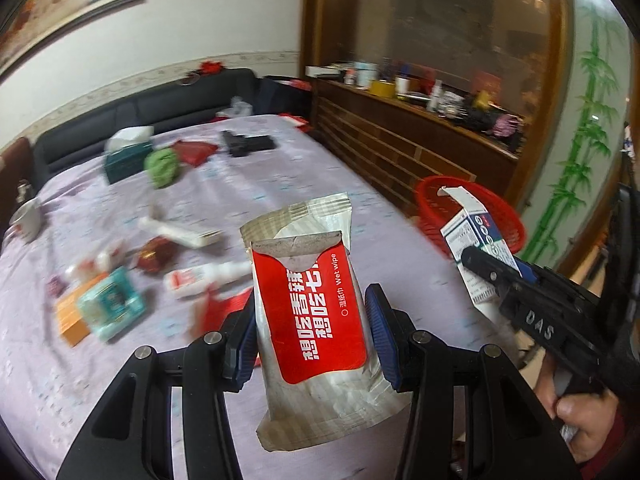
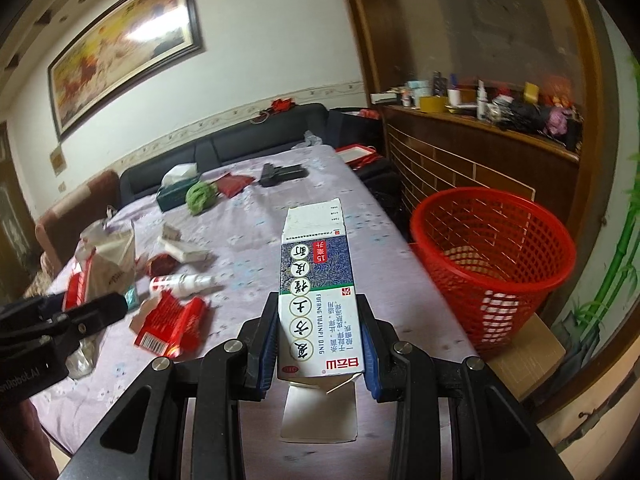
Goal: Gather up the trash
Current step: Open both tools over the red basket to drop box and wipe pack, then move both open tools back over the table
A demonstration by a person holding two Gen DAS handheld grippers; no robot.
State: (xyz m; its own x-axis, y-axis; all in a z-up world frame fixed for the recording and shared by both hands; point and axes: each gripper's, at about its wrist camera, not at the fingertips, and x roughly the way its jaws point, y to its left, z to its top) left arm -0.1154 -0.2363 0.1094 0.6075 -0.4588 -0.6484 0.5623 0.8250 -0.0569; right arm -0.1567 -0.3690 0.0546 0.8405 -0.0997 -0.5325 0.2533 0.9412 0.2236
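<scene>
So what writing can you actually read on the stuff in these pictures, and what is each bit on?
"Wet wipe", beside large white Chinese characters: wet wipe packet in the left gripper.
"FUFANG TUJINPI DING": medicine box in the right gripper, seen upside down.
"DAS": right gripper body, left wrist view.
Small print on the medicine box and the table litter: too blurred.

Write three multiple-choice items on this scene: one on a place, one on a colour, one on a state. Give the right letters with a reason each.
1. Where does the basket stand?
A. on the sofa
B. beside the table, at its right edge
C. under the painting

2. What colour is the basket?
A. red
B. blue
C. white

3. What is the left gripper doing?
A. hanging open and empty
B. gripping a mug
C. gripping a wet wipe packet

Key: 1 B, the right wrist view shows it just off the table's right edge. 2 A, its mesh is red. 3 C, both pads press the packet's sides.
</scene>
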